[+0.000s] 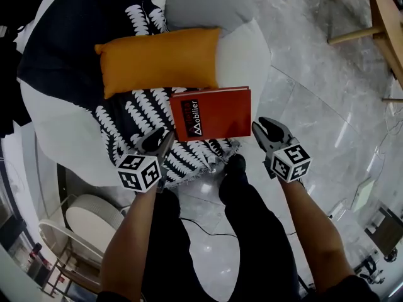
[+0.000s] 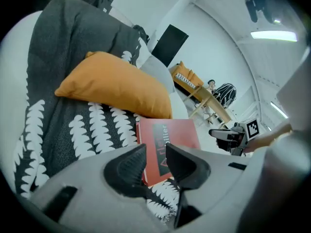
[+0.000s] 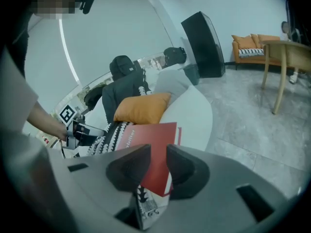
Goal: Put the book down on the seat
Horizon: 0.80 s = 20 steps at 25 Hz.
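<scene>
Book [image 1: 211, 113] is seen lying flat on the seat [image 1: 252, 55], on the patterned throw [image 1: 129, 115], just on the near side of the orange cushion [image 1: 160, 58]. The put-down step is judged done.

Left gripper [image 1: 157, 141] is held off the book's near left corner, jaws parted by a moderate gap, nothing between them. Right gripper [image 1: 264, 129] is held just beside the book's right edge, jaws likewise parted, nothing gripped (the cover is only seen through the gap, not pinched).

The book's near edge is set close to the seat's front rim, so a slide-off can't be ruled out.

Next: both grippers are to be drawn clear without the cover being nudged. No regrasp is judged needed.
</scene>
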Motion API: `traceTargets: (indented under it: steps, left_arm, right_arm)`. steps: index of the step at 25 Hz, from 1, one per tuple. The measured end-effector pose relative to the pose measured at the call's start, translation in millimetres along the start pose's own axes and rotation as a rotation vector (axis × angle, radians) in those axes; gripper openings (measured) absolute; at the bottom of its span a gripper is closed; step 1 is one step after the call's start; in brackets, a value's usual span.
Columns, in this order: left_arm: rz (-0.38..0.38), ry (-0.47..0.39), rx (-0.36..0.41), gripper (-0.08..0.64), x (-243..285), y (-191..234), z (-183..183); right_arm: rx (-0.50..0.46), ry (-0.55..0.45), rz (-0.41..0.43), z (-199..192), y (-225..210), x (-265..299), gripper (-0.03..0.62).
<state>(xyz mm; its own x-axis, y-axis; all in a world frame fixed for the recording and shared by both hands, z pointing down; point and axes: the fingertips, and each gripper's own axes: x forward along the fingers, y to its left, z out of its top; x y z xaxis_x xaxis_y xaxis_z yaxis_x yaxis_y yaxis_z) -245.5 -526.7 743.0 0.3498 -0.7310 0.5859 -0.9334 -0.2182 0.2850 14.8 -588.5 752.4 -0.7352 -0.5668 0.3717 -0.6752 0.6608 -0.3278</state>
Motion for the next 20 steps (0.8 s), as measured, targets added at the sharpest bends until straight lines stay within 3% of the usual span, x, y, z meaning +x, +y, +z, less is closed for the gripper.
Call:
traceTargets:
  steps: [7,11,17,20]
  left_arm:
    - [-0.069,-0.112,0.085,0.093,-78,-83,72]
    - [-0.121,-0.182,0.146,0.064,-141,-151,123]
    - [-0.173,-0.348,0.211,0.032,-231,-243,219]
    - [-0.21,-0.407,0.233,0.027,-287,-296,249]
  right_arm:
    - [-0.127,-0.101,0.113,102,65,-65,0.098]
    - [-0.196,-0.173,0.185,186,109,-128,0.047]
    - [-0.261,-0.366,0.288,326,170,-234,0.034]
    - [-0.255,-0.452,0.339,382,208,-297,0.032]
